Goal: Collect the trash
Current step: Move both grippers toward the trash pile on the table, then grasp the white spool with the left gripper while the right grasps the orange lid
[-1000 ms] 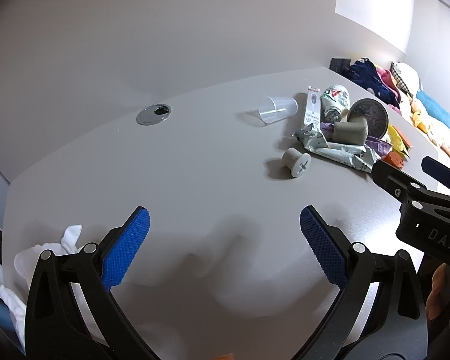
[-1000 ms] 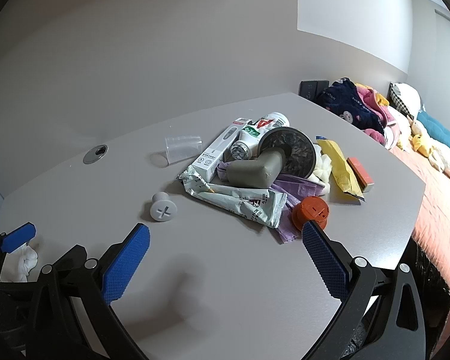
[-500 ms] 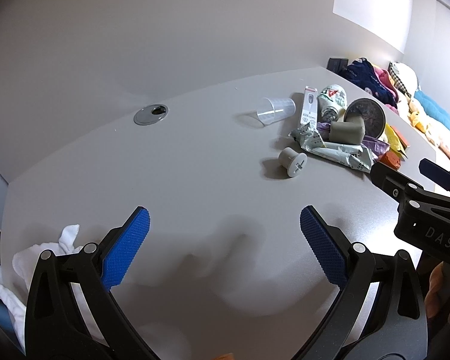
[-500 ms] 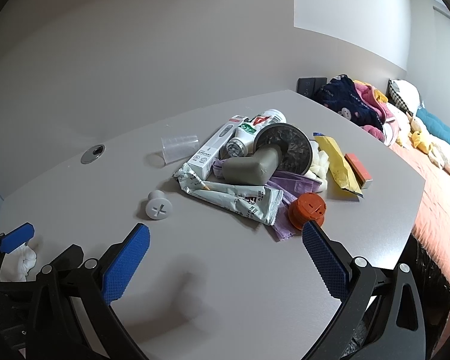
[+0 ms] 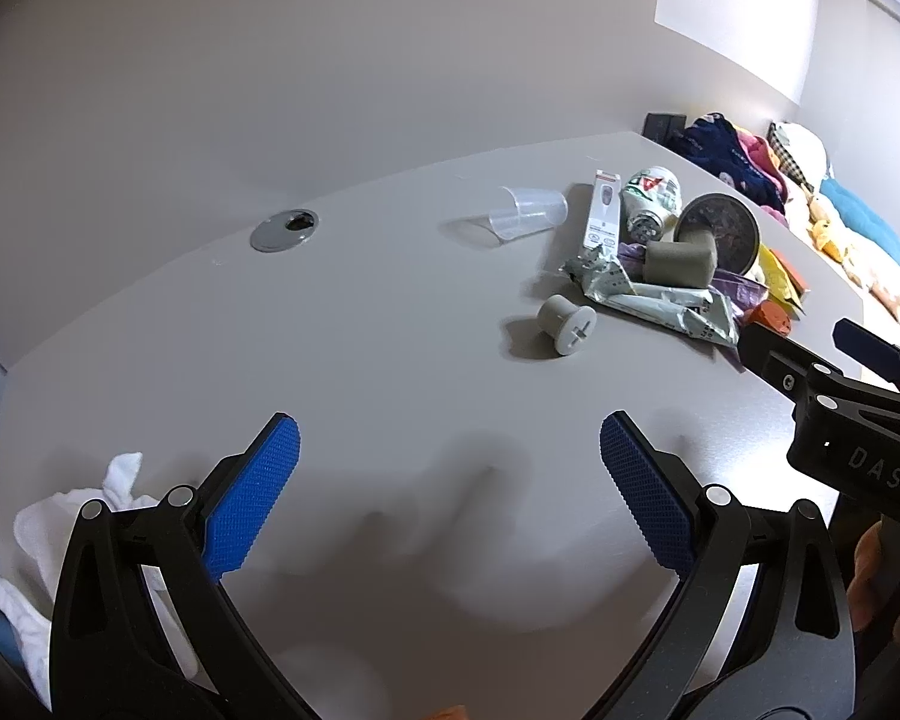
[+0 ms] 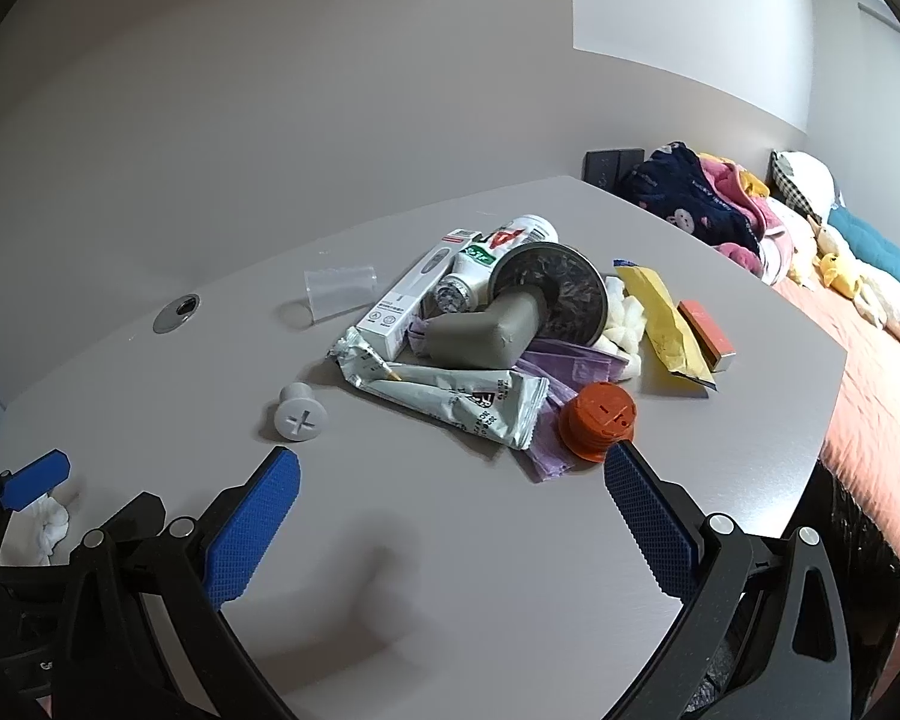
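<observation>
A pile of trash lies on the grey table: a silver-green wrapper, an orange cap, a white box, a crushed can, a grey handled disc, a yellow packet, a clear cup and a grey plug. My right gripper is open and empty, just short of the pile. My left gripper is open and empty, further left, with the plug and pile ahead to its right. A white crumpled tissue lies by its left finger.
A metal cable grommet sits in the table near the wall. A bed with clothes and soft toys stands past the table's right edge. The right gripper shows at the right of the left wrist view.
Both views have shifted slightly: the pile sits a little further left and nearer in the right wrist view. Both grippers stay open and nothing on the table has moved.
</observation>
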Available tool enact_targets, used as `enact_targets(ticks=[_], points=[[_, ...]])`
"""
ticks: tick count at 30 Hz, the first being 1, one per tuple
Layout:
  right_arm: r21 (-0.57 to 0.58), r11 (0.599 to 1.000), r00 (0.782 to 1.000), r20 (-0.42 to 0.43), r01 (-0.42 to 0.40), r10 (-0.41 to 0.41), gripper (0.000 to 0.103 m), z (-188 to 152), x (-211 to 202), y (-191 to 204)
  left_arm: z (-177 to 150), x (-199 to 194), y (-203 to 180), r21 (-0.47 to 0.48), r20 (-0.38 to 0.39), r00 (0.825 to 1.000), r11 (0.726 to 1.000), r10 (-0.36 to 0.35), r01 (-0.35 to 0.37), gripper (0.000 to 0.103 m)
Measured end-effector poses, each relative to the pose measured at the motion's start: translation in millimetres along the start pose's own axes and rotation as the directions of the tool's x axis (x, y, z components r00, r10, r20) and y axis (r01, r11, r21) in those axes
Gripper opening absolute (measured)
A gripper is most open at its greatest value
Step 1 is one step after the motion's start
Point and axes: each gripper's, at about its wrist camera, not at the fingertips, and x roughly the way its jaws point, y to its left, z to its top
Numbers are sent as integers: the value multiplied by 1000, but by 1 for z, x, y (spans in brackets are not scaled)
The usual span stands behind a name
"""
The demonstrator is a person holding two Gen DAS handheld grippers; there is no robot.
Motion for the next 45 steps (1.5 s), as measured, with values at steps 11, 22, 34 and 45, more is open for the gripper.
enact_targets(ticks=[11,22,34,45], points=[[4,1000,1000,1,-2,2,101,0,0,-3,0,-3,-2,1,5,1000,1000,-5,5,97],[-1,1000,1000,1,1,-1,101,1,0,-5,0,1,-8,18,-4,1000,1000,-10,10,97],[8,1000,1000,3,-9,9,101,1,11,-28,10,23,-29,62,-38,999,997,-33,36,97],[80,996,999,-35,-31,34,96,3,37,-74,27,58,-49,103,-84,995,993,-47,56,75]])
